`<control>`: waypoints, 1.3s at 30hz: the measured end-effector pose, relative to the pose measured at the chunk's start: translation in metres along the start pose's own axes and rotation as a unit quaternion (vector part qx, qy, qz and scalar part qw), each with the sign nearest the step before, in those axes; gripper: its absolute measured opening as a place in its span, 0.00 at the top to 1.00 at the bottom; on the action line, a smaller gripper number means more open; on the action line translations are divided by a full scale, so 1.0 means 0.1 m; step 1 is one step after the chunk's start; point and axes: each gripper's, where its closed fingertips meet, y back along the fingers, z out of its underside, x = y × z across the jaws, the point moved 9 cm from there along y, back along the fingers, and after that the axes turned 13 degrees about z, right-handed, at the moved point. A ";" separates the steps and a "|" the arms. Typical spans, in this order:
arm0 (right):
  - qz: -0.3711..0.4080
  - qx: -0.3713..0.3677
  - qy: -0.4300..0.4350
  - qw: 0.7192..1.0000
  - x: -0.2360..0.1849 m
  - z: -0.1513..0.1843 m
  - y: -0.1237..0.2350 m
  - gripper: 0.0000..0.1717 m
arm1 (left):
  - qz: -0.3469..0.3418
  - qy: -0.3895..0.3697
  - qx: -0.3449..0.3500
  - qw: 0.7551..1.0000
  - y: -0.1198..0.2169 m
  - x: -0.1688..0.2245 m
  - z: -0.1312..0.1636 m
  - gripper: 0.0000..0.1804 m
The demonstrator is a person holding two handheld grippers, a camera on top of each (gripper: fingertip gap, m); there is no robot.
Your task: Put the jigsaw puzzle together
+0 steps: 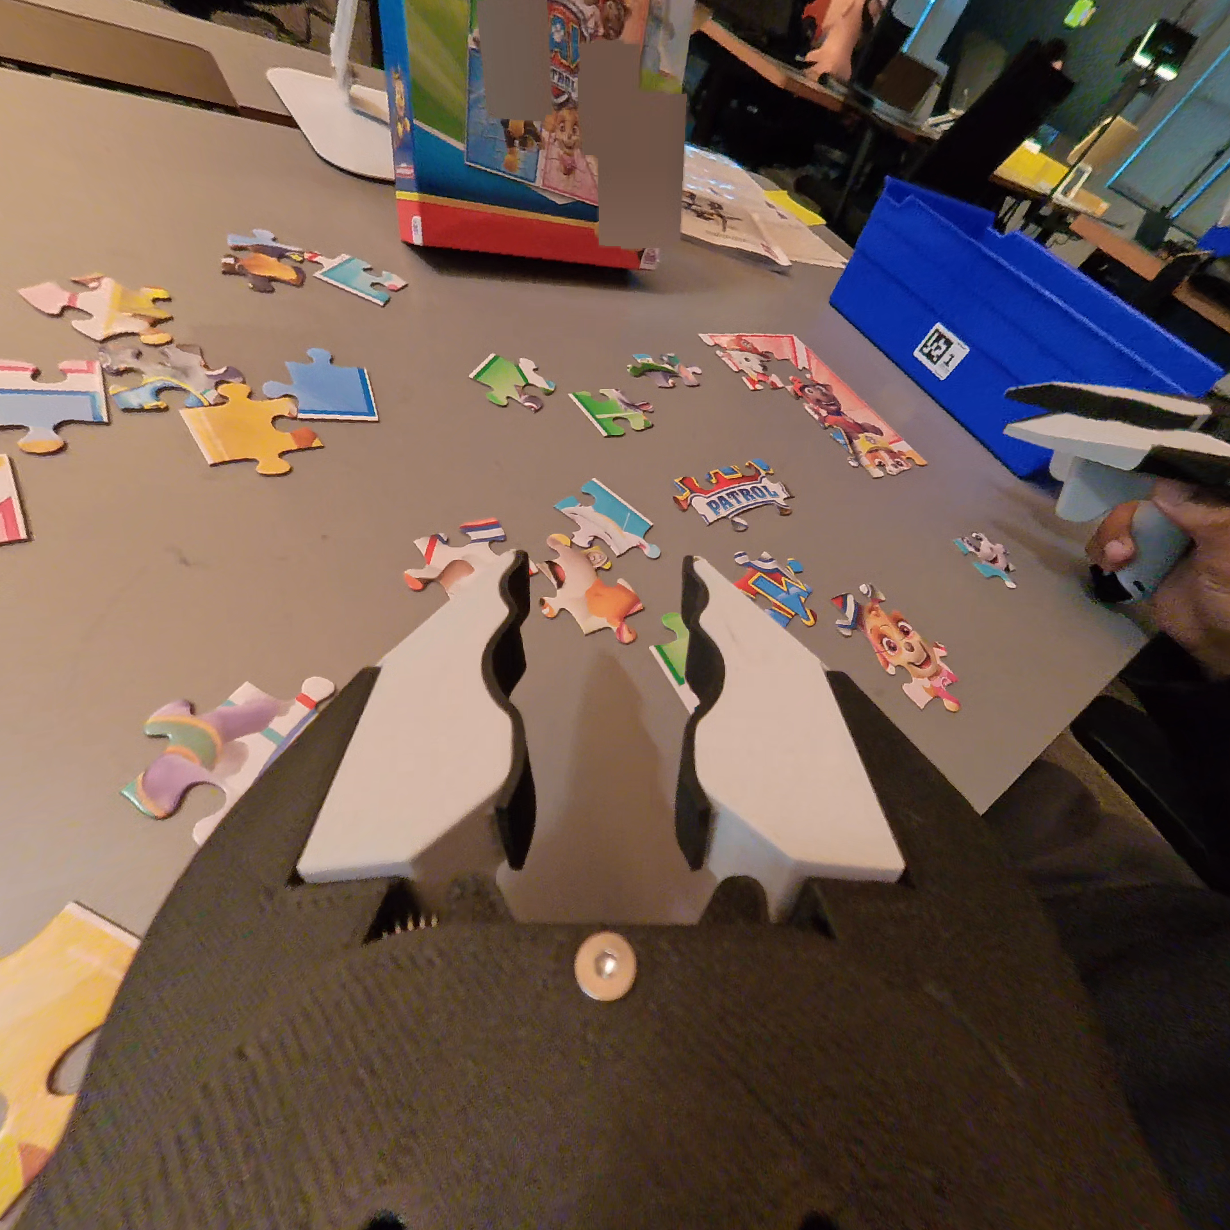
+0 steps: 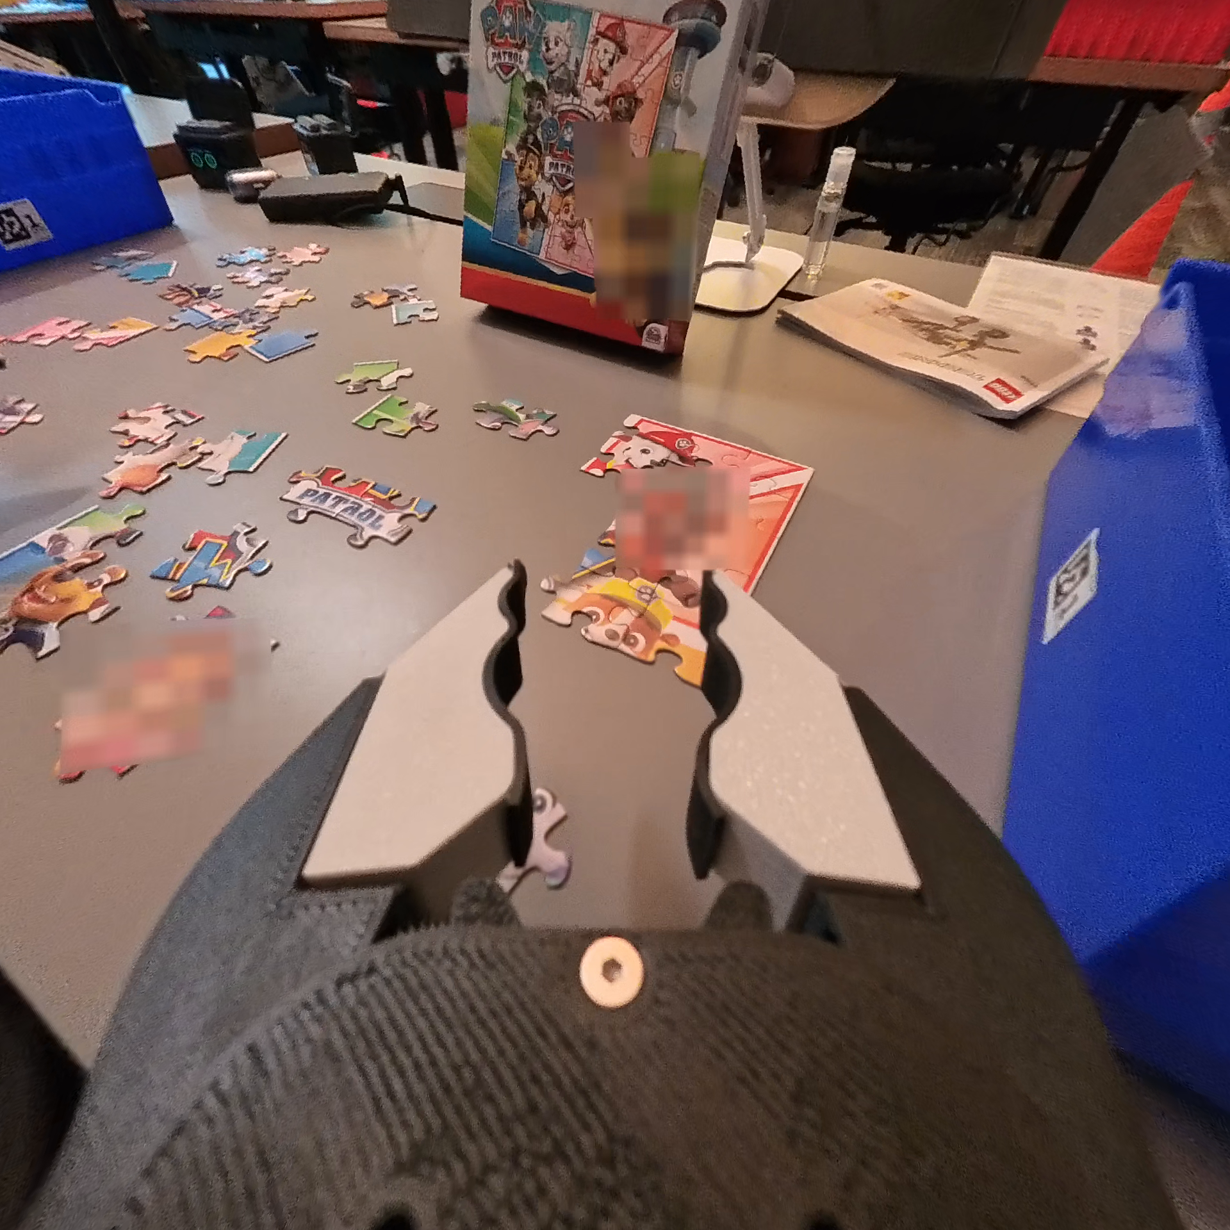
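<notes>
Left hand-held gripper (image 1: 606, 566) hangs over the grey desk (image 1: 200, 599) with its jaws parted and nothing between the pads. Just past its fingertips lies an orange-and-white puzzle piece (image 1: 589, 596), flat on the desk and not gripped. A white piece with red and blue stripes (image 1: 452, 552) peeks out beside the left finger, a green-edged piece (image 1: 672, 649) is partly hidden by the right finger, and a red-blue-yellow piece (image 1: 779, 586) lies just beyond it. Over to the right hand-held gripper (image 2: 612, 586): jaws also spread wide, empty, poised above the near end of the assembled red-bordered puzzle section (image 2: 772, 492), whose yellow-and-orange pieces (image 2: 632, 619) show between the fingertips without touching them. A small pale piece (image 2: 546, 838) lies on the desk under the gripper, by the base of the left finger. A blue bin (image 2: 1131, 732) stands close on the right, and the upright puzzle box (image 2: 532, 200) is well beyond.
</notes>
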 end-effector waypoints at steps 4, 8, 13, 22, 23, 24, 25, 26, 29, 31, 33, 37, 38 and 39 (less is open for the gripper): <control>0.030 0.010 0.014 0.999 0.04 -0.02 -0.07 0.71 | -0.070 -0.047 -0.021 0.996 -0.01 0.00 -0.01 0.74; 0.035 0.019 0.029 0.999 0.02 -0.03 -0.07 0.73 | -0.111 -0.077 -0.026 0.990 -0.03 0.03 -0.01 0.74; 0.033 0.010 0.051 0.998 -0.03 -0.01 -0.10 0.73 | -0.126 -0.076 -0.041 0.988 -0.04 0.05 0.02 0.71; 0.044 0.085 0.036 0.995 0.00 -0.05 0.07 0.79 | -0.121 -0.069 -0.031 0.990 -0.02 0.05 0.02 0.76; 0.047 0.098 0.029 0.994 0.02 -0.06 0.09 0.79 | -0.118 -0.064 -0.034 0.990 -0.02 0.04 0.02 0.76; 0.050 0.110 0.021 0.992 0.03 -0.06 0.12 0.79 | -0.115 -0.060 -0.035 0.991 -0.02 0.03 0.02 0.75; 0.052 0.122 0.015 0.991 0.05 -0.07 0.15 0.79 | -0.112 -0.058 -0.034 0.991 -0.02 0.03 0.02 0.76; 0.055 0.132 0.009 0.990 0.06 -0.07 0.17 0.79 | -0.109 -0.057 -0.034 0.992 -0.02 0.03 0.02 0.76; 0.060 0.153 0.004 0.986 0.07 -0.07 0.22 0.80 | -0.100 -0.049 -0.032 0.993 -0.02 0.01 0.02 0.76; 0.064 0.159 0.010 0.985 0.06 -0.07 0.23 0.81 | -0.093 -0.038 -0.033 0.994 -0.02 -0.01 0.02 0.76; 0.072 0.168 0.016 0.983 0.04 -0.07 0.25 0.81 | -0.090 -0.030 -0.035 0.995 -0.02 -0.02 0.02 0.75; 0.102 0.196 0.019 0.975 0.04 -0.06 0.31 0.81 | -0.104 -0.043 -0.041 0.993 -0.04 -0.01 0.03 0.74; 0.107 0.203 0.018 0.973 0.04 -0.06 0.33 0.80 | -0.107 -0.049 -0.044 0.992 -0.05 0.00 0.03 0.74; 0.110 0.207 0.015 0.972 0.05 -0.06 0.34 0.80 | -0.110 -0.054 -0.046 0.991 -0.05 0.01 0.03 0.74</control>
